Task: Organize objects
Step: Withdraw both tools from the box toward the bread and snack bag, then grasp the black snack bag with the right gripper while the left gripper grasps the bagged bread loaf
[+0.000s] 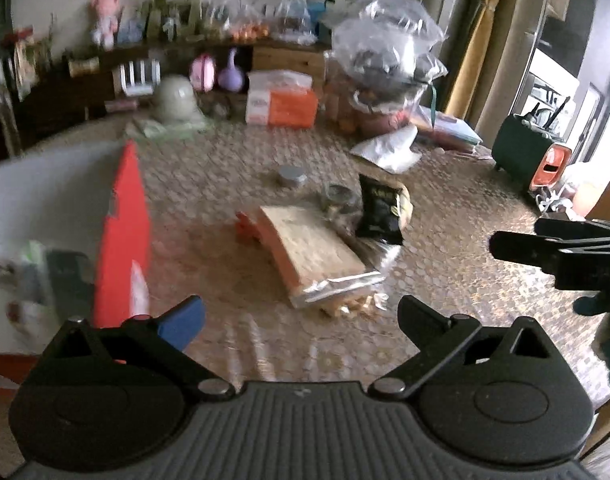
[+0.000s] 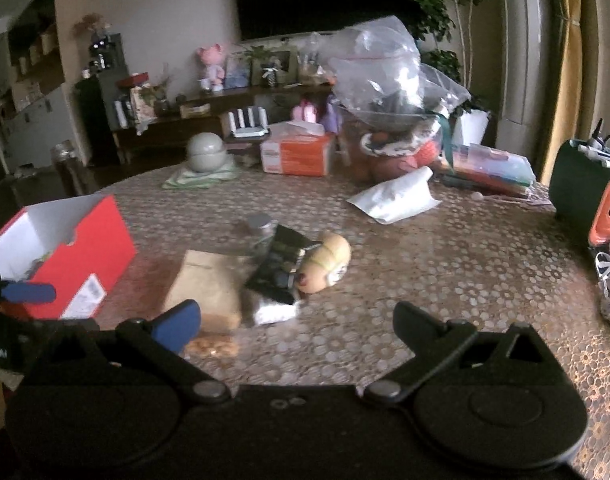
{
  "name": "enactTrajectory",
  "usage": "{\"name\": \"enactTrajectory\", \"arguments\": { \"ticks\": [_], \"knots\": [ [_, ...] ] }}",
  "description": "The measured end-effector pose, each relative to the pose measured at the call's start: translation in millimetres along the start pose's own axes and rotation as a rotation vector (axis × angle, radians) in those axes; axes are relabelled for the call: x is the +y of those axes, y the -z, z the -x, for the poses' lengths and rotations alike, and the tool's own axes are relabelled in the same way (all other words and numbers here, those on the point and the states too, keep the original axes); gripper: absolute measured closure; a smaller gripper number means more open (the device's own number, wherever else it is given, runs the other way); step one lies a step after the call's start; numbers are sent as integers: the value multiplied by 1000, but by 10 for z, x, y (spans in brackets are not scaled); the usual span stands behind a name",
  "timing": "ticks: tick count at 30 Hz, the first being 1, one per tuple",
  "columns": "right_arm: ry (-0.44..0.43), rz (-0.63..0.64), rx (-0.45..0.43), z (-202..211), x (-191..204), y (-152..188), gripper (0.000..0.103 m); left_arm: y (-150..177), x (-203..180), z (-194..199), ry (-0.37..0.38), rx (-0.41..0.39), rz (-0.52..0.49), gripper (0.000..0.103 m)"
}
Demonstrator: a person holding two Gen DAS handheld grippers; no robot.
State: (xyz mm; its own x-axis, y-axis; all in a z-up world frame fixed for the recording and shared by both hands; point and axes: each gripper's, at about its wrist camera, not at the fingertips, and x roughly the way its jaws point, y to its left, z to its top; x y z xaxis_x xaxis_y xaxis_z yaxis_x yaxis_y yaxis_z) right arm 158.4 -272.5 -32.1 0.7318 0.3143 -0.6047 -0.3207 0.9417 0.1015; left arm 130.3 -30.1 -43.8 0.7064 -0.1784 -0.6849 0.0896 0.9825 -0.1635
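Note:
My left gripper (image 1: 303, 314) is open wide above the patterned table, with nothing between its fingers. Just ahead of it lie a brown paper packet (image 1: 313, 248) with a foil end, a black snack bag (image 1: 379, 212), a glass jar (image 1: 339, 200) and a small silver tin (image 1: 292, 176). An open red box (image 1: 121, 240) stands at its left. My right gripper (image 2: 297, 316) is also open and empty. In its view sit the packet (image 2: 209, 280), the black bag (image 2: 281, 264), a tan plush toy (image 2: 329, 260) and the red box (image 2: 65, 256).
The right gripper (image 1: 521, 238) shows at the left view's right edge. At the back stand an orange-white tissue box (image 2: 297, 156), a grey pot (image 2: 207, 152), bulky clear bags (image 2: 389, 80) and a white pouch (image 2: 397, 196). A dark green container (image 2: 577, 180) sits far right.

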Motion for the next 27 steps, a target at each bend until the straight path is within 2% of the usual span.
{"name": "enactTrajectory", "arguments": {
  "ticks": [6, 18, 27],
  "knots": [
    [11, -45, 39, -306, -67, -105, 0, -132, -129, -346, -30, 21, -21, 0],
    [4, -121, 146, -1016, 28, -358, 3, -407, -82, -951, -67, 101, 35, 0],
    [-6, -197, 262, -1407, 35, -419, 20, -464, -165, -1255, -82, 154, -5, 0]
  ]
}}
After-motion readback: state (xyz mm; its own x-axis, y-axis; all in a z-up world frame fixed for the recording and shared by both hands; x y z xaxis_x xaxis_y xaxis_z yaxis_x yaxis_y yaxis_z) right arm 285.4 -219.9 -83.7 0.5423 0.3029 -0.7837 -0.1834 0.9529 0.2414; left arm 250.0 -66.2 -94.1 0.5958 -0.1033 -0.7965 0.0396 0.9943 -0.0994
